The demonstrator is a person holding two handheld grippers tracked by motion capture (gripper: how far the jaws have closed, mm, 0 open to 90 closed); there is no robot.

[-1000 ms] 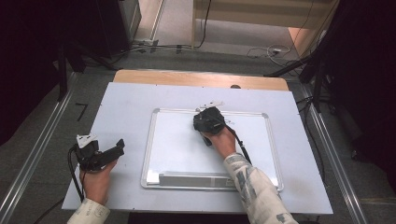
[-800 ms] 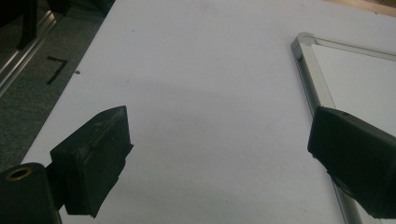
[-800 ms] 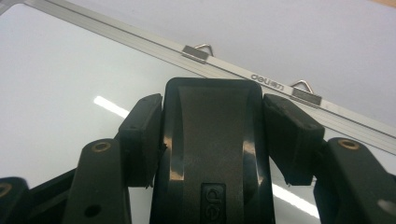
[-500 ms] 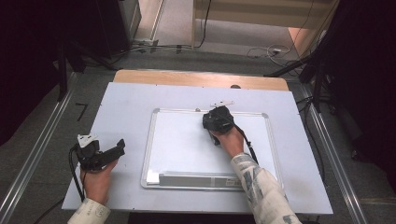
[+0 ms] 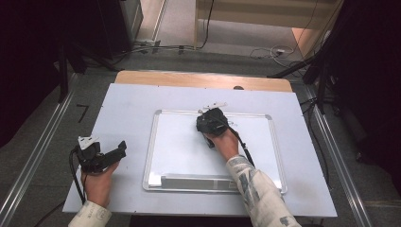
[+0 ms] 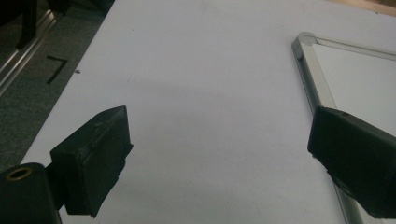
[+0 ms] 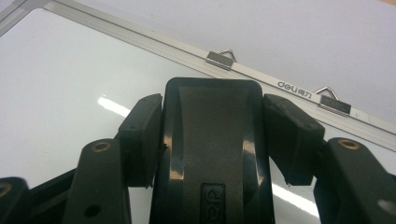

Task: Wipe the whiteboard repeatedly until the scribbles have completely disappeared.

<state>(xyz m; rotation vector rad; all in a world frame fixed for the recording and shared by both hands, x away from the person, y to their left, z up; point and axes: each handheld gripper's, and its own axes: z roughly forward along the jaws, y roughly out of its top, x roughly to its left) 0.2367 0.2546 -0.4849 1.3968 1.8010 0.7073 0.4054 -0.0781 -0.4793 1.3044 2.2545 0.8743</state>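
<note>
- Pale blue-grey table [image 5: 127,109] is seen from above, with a wooden strip along its far edge and dark floor, cables and metal rails around it.
- Whiteboard [image 5: 179,151] with a silver frame lies flat on the table, roughly central, its long sides running away from the person; it serves as the landmark below.
- A grey tray strip [image 5: 196,181] is noted along the whiteboard's near edge.
- Right gripper [image 5: 211,122] is held over the whiteboard's far part, just inside the far frame rail and near its middle.
- In the right gripper view, a black whiteboard eraser [image 7: 212,140] with an embossed logo is pinched between the two jaws, the pads pressed against its two sides, over the white surface.
- Two metal hanger clips [image 7: 220,58] and a printed brand mark are seen on the whiteboard's far frame rail, just beyond the eraser.
- Left gripper [image 5: 101,156] is held off the whiteboard's left side, well apart from the frame, over bare table near the left edge.
- In the left gripper view its jaws are spread wide with nothing between them; a corner of the whiteboard frame is seen by one of them.
</note>
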